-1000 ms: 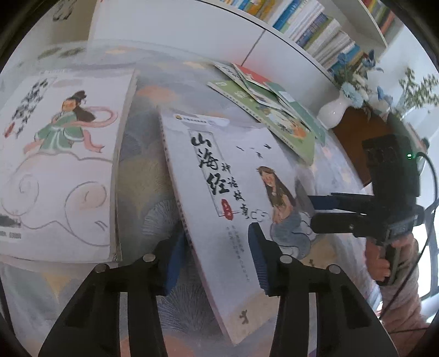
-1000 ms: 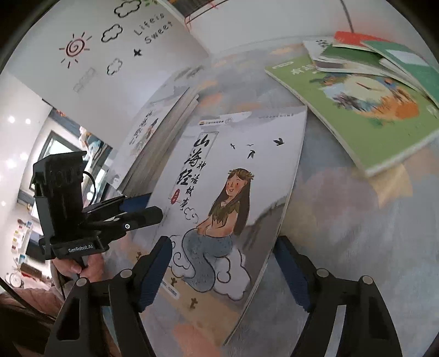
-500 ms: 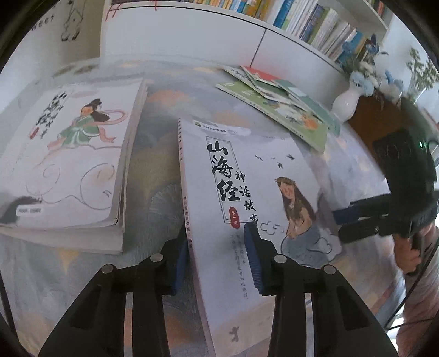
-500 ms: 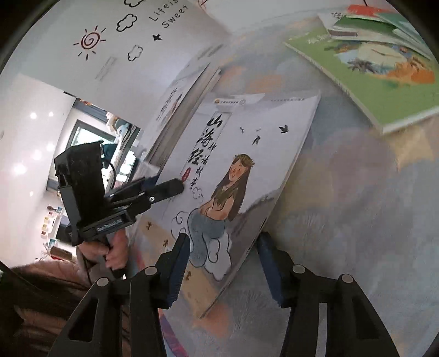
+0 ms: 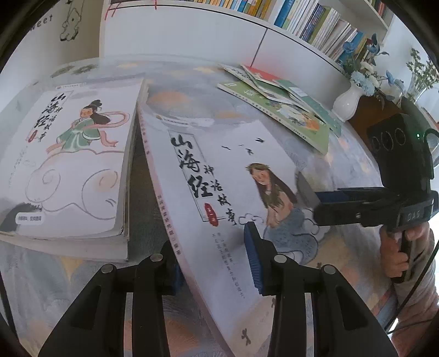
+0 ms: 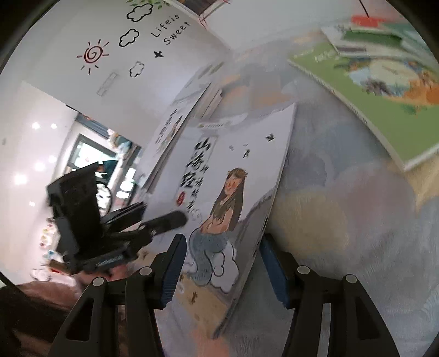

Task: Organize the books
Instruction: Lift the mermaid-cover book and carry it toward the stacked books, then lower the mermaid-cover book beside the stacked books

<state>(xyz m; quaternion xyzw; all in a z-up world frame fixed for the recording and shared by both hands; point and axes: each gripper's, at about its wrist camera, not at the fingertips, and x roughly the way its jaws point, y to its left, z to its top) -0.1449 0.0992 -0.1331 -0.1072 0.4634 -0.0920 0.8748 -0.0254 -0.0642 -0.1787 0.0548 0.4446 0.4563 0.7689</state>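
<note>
A white book with a mermaid on its cover (image 5: 219,178) (image 6: 233,164) is tilted up off the patterned tablecloth (image 5: 192,82), its spine close beside a stack of similar white books (image 5: 74,164) (image 6: 175,129). My left gripper (image 5: 214,261) (image 6: 164,214) is shut on the spine edge, one pad on the cover, the other hidden beneath. My right gripper (image 6: 223,267) (image 5: 318,207) straddles the opposite edge. Its jaws are opening, with the book's edge between them and a gap showing at the outer pad.
A loose pile of green and red thin books (image 5: 288,109) (image 6: 370,82) lies at the far right of the table. A white vase with blue flowers (image 5: 347,103) stands beyond it. A filled bookshelf (image 5: 301,24) runs along the back wall. A person's hand (image 5: 395,252) holds the right gripper.
The mermaid book has risen and shifted toward the white stack. My left jaws have closed onto its spine edge. My right jaws have drawn in around the far edge.
</note>
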